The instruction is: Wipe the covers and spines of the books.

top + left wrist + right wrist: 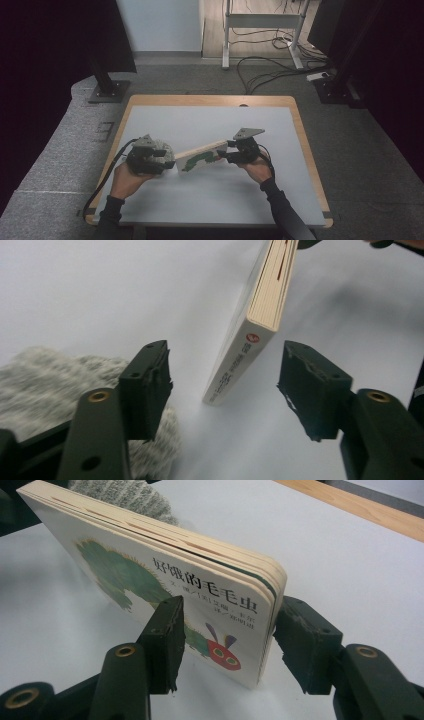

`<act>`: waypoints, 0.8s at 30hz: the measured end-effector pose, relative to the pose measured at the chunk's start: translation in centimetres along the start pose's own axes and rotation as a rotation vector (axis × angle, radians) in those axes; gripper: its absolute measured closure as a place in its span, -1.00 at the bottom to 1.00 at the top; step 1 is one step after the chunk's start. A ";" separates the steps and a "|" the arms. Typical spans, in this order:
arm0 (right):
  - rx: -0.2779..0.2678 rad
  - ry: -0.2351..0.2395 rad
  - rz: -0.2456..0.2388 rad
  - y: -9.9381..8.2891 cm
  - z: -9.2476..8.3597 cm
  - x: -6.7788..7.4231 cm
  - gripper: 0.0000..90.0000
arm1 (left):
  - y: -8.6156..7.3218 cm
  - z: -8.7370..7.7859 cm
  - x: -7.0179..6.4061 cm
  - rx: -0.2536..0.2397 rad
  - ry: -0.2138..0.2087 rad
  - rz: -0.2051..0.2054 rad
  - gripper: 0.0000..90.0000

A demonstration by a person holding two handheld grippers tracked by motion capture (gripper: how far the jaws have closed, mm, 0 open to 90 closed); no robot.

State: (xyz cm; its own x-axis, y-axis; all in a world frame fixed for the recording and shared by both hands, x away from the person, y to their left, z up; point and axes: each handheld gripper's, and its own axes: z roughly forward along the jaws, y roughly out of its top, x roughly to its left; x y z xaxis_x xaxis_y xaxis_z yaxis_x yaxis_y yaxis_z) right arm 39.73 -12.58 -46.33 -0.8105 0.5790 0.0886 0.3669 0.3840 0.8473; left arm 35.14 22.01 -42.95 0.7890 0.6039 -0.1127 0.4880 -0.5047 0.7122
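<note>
Here right gripper (225, 640) clamps board book (165, 580); left gripper (225, 385) seemingly clear.

One board book (200, 155), clamped in the right gripper (226, 152) and reaching toward the left gripper (167, 157). Two grippers, one per hand. One table (210, 102) under both. Beyond them on the floor: two dark stand bases (109, 91), one white frame (262, 22).
</note>
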 end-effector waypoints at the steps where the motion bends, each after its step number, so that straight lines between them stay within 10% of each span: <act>1: 0.001 0.002 0.000 0.0 -0.1 0.0 0.01 | 0.1 0.4 -0.2 0.005 -0.007 0.009 -0.09; 11: -0.001 0.024 0.003 -0.4 -1.1 0.1 0.10 | 0.4 1.6 -1.9 -0.008 -0.010 0.043 0.30; 24: 0.041 0.057 -0.001 -0.9 -2.6 0.8 0.07 | -0.4 1.9 -4.1 0.001 -0.002 0.061 0.28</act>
State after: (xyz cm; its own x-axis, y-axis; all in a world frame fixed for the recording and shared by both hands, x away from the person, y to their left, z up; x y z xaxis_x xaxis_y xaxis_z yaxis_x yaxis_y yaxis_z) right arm 37.61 -14.32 -45.65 -0.8350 0.5374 0.1183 0.3837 0.4145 0.8252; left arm 32.42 18.60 -44.07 0.8180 0.5708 -0.0708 0.4396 -0.5410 0.7170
